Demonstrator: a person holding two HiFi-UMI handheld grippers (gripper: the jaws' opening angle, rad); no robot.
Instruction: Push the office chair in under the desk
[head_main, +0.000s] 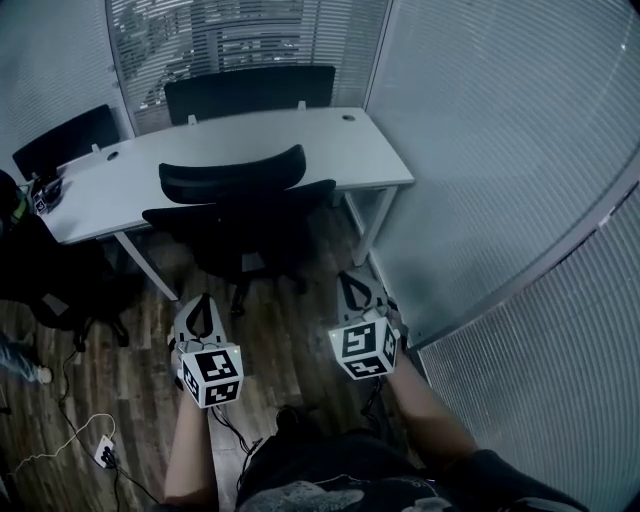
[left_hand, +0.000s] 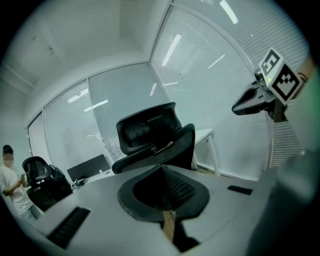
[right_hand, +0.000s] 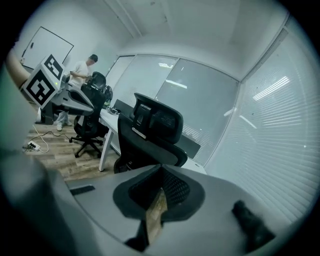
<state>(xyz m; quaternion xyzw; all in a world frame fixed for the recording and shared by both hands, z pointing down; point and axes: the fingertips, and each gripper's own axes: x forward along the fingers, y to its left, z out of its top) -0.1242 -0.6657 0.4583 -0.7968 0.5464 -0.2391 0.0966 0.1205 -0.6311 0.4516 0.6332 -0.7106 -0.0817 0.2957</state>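
A black office chair (head_main: 240, 215) stands in front of the white desk (head_main: 345, 150), its backrest toward me and its seat partly under the desk edge. In the head view my left gripper (head_main: 203, 298) and right gripper (head_main: 348, 277) hang side by side over the wood floor, short of the chair and apart from it. Both are shut with nothing between the jaws. The left gripper view looks along its closed tips (left_hand: 161, 167) at the chair's back and headrest (left_hand: 150, 131), with the right gripper (left_hand: 236, 107) at upper right. The right gripper view shows its closed tips (right_hand: 161, 170) before the chair (right_hand: 152, 135).
A glass wall with blinds (head_main: 500, 160) runs close along the right. Black chairs stand behind the desk (head_main: 250, 88) and at the left (head_main: 62, 140). A power strip with cable (head_main: 103, 455) lies on the floor at lower left. A person (right_hand: 82, 70) stands beyond the desk's left end.
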